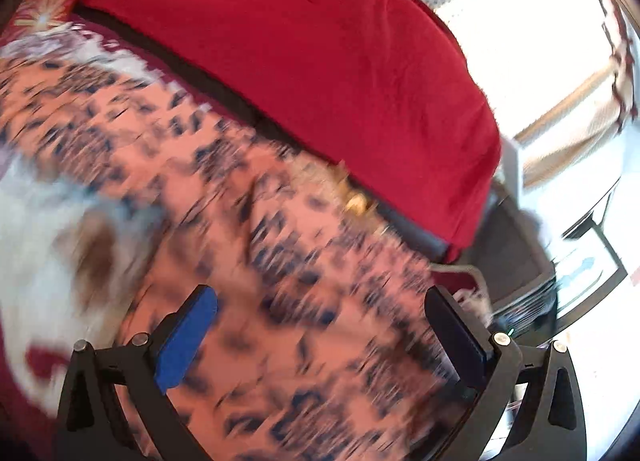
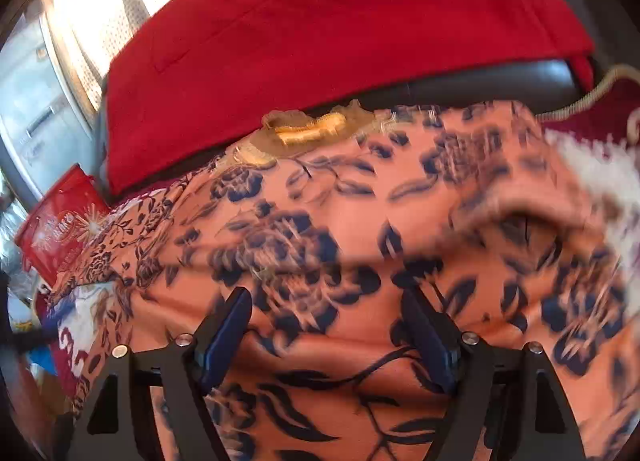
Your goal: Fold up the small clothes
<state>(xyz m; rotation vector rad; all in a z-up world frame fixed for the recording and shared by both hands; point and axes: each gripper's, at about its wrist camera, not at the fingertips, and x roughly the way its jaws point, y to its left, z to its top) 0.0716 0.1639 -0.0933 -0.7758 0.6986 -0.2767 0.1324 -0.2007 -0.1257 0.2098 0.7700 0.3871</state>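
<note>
A salmon-orange garment (image 1: pixel 248 221) with a dark blue flower print is spread out and fills most of both views; the left wrist view is blurred. Its gold embroidered neckline (image 2: pixel 308 129) lies at the far edge, next to the red cloth. My left gripper (image 1: pixel 320 301) hangs over the garment with its jaws wide apart and nothing between the pads. My right gripper (image 2: pixel 326 297) is also over the printed garment (image 2: pixel 360 221), open, with fabric showing below the gap but not pinched. A raised fold (image 2: pixel 516 217) sits to the right of it.
A red cloth (image 1: pixel 300 53) drapes over a dark padded edge (image 2: pixel 500 85) behind the garment. White fluffy fabric (image 1: pixel 36 221) with a brown patch lies at the left. A red printed box (image 2: pixel 60 229) stands at the left, with bright curtains (image 1: pixel 520 21) beyond.
</note>
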